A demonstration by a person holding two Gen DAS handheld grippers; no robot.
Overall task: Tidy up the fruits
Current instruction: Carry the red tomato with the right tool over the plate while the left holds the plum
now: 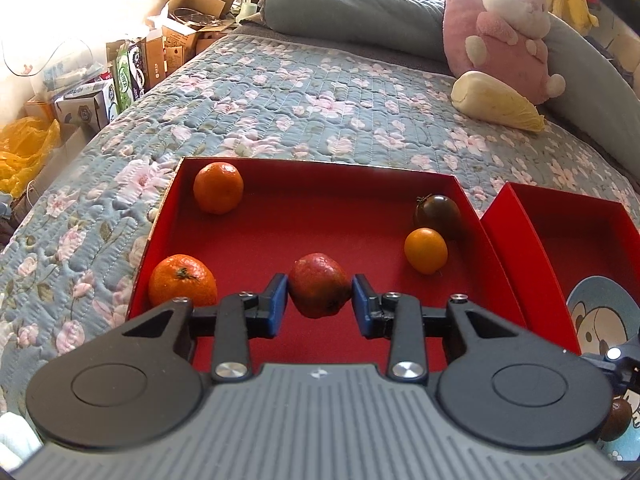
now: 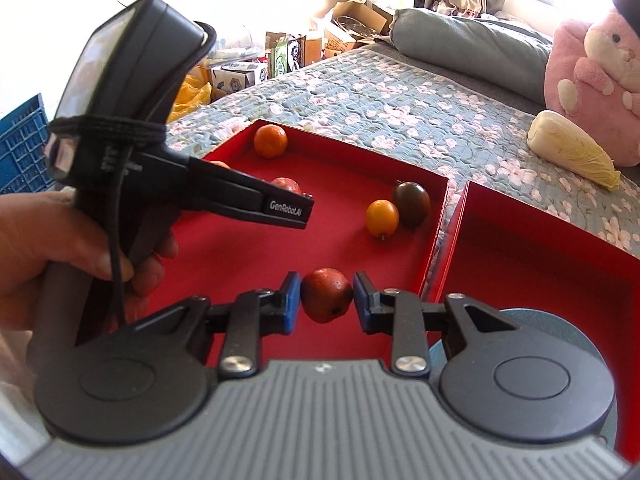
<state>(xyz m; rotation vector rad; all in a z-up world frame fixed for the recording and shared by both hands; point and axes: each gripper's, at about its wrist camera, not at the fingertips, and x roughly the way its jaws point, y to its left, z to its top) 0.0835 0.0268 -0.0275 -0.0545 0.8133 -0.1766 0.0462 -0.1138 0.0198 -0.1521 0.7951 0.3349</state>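
The left hand-held gripper [image 1: 320, 300] has its blue pads pressed to both sides of a reddish fruit [image 1: 319, 285] over the near edge of the red box [image 1: 312, 216] on the bed [image 1: 280, 92]. The right hand-held gripper [image 2: 327, 297] grips a second reddish fruit [image 2: 326, 294] the same way — just above the box floor. Inside the box lie two oranges [image 1: 218, 187], a small yellow-orange fruit [image 1: 425, 250] and, touching it, a dark tomato [image 1: 436, 210]. A second red box [image 2: 552, 264] sits beside the first.

Quilted cloth bedspread [image 1: 304, 92], matt cardboard tray [image 1: 320, 216]
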